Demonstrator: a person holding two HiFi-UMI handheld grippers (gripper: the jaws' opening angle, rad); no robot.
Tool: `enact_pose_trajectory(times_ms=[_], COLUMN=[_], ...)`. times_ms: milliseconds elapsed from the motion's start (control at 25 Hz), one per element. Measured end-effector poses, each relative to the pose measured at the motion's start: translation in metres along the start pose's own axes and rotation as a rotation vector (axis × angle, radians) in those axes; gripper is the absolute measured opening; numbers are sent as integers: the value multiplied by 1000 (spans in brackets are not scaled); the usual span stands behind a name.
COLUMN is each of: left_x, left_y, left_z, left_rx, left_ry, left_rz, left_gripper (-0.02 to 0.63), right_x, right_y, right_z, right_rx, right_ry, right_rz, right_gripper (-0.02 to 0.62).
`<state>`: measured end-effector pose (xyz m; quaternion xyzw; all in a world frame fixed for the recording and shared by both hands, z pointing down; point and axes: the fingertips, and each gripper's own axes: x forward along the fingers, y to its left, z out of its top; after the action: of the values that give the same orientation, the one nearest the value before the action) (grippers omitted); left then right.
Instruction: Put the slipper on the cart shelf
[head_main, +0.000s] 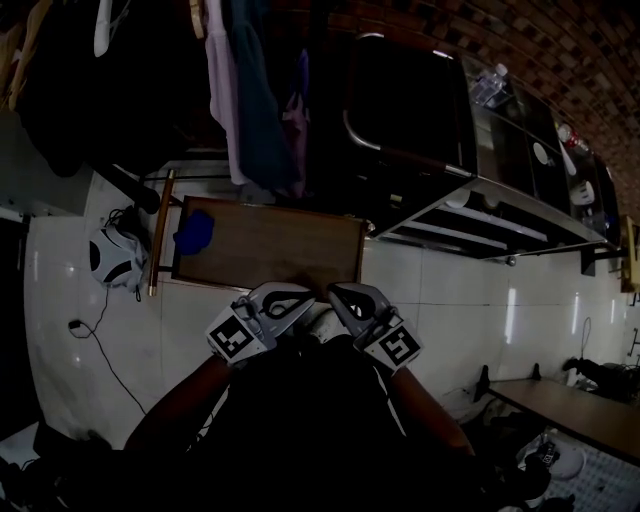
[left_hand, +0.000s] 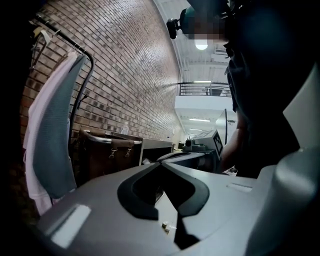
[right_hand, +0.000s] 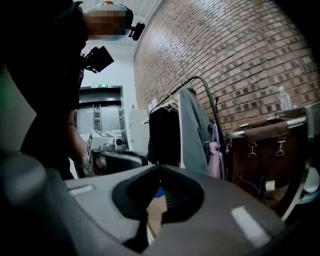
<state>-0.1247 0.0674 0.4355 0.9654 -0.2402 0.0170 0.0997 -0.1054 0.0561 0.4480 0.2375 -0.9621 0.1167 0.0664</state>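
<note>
Both grippers sit side by side low in the head view, just at the near edge of a brown board (head_main: 270, 245).

- Left gripper (head_main: 290, 298): in its own view the 2 jaws are pressed together at the tips, nothing between them. It points level, past a clothes rail (left_hand: 82, 55) with a pale garment (left_hand: 50, 130) hanging on it, along a brick wall (left_hand: 130, 75).
- Right gripper (head_main: 350, 298): jaws also pressed together and empty. It tips slightly downward.
- Each gripper shows in the other's view, close alongside.

Slipper (head_main: 193, 232): I take the blue shape on the far left part of the board for it. It lies flat, well apart from both grippers and untouched. A patch of the same blue shows through the loop of the right jaws (right_hand: 157, 193).

Cart (head_main: 480, 200): stands to the right of the board, against the wall, its shelves dim. A clear bottle (head_main: 490, 85) stands on its top. The slipper is not on it.

White tiled floor (head_main: 450, 290) all round; the light is poor and detail is lost in shadow.
</note>
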Motion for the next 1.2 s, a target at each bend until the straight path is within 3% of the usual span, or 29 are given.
enact_pose_trajectory(times_ms=[320,560,760,1200], left_x=[13,3,-7,-31], left_y=[6,9,15,44], left_z=[3,-14,-22,-18], left_rx=[-12,1,42,5], left_ry=[30,72,78,57], left_rz=[105,43,-4,-1], left_gripper=[3,3,3,3], right_x=[-16,-4,16,47], right_y=[-18,-16,1,5], right_z=[-10,-30,-19,-4], right_rx=[8,-23,-26,-42], right_ry=[54,111,104,69], right_rz=[19,10,0,-32], right_gripper=[0,0,0,0])
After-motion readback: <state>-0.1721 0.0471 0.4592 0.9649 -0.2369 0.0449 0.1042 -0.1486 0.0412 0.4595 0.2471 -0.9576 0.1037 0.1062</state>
